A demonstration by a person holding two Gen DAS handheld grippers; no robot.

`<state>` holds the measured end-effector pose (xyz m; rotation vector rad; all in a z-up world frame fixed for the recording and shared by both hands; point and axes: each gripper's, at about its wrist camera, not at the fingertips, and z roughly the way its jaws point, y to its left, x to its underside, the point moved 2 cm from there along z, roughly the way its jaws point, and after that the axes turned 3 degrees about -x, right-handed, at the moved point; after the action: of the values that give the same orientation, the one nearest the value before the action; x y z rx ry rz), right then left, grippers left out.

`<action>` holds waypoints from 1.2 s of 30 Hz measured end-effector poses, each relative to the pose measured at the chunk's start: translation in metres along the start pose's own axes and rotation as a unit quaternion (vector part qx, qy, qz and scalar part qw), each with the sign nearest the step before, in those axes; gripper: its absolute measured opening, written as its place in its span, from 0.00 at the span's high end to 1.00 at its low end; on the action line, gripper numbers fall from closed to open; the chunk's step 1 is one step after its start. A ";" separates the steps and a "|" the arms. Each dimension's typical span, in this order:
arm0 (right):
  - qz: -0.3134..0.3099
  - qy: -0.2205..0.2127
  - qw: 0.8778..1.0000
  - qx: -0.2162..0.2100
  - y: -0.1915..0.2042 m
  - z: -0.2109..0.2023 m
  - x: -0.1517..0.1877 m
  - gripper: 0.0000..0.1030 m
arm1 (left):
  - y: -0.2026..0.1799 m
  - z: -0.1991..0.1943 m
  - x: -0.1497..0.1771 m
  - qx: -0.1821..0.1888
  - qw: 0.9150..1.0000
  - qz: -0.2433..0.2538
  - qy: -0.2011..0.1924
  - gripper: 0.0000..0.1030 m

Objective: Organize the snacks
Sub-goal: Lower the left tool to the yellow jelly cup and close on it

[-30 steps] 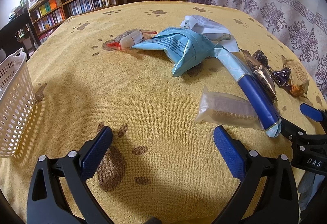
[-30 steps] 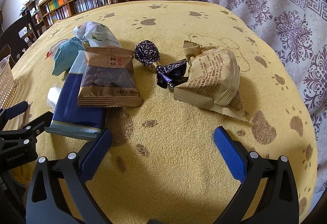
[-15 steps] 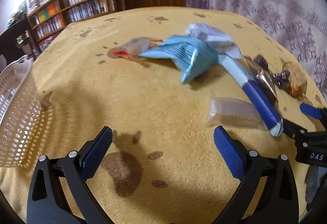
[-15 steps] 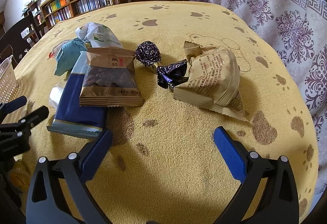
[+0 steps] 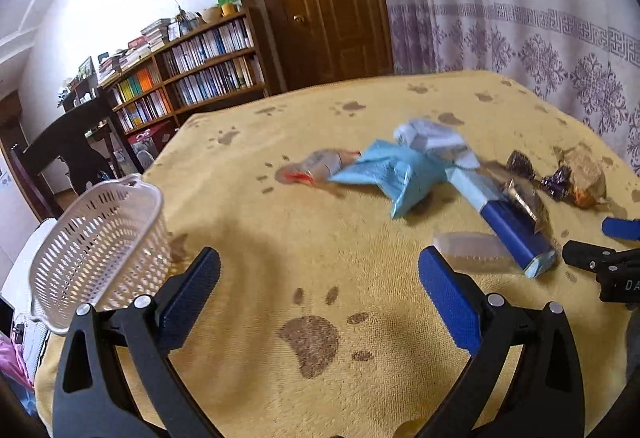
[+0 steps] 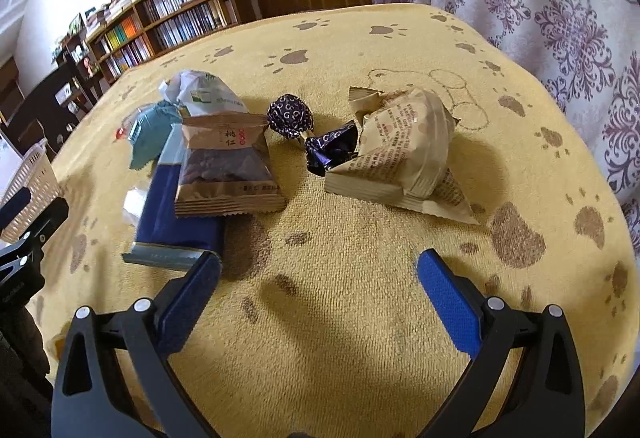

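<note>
Currently no snack is gripped: the step in hand is choosing a first pick. Snacks lie mid-frame on the yellow cloth [image 6: 360,278]: walnut packet [image 6: 228,166] atop the blue bar [image 6: 176,222], brown wrapped pastry [image 6: 404,154] right of centre. My right gripper [image 6: 318,292] and left gripper [image 5: 318,280] both stand spread, empty. Next I judge: close on one packet, carry it basketward. Only the left view shows the white basket [image 5: 96,238] fully, at lower left.
</note>
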<state>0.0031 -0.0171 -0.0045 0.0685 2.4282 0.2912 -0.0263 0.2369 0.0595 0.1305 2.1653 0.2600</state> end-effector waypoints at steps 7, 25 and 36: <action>0.000 -0.028 0.999 -0.017 0.006 -0.019 -0.003 0.05 | 0.001 -0.025 0.000 0.011 1.000 0.009 -0.011 0.03; -0.044 -0.050 0.997 -0.037 0.032 -0.045 0.007 0.05 | 0.000 -0.072 0.046 0.133 0.989 0.052 0.032 0.03; -0.045 -0.045 0.997 -0.041 0.033 -0.043 0.009 0.05 | -0.028 -0.063 0.074 0.185 0.975 0.098 0.068 0.03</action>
<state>-0.0319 0.0080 0.0295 -0.0627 2.3194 0.3380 -0.1200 0.2147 0.0286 0.5541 2.3203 -0.0283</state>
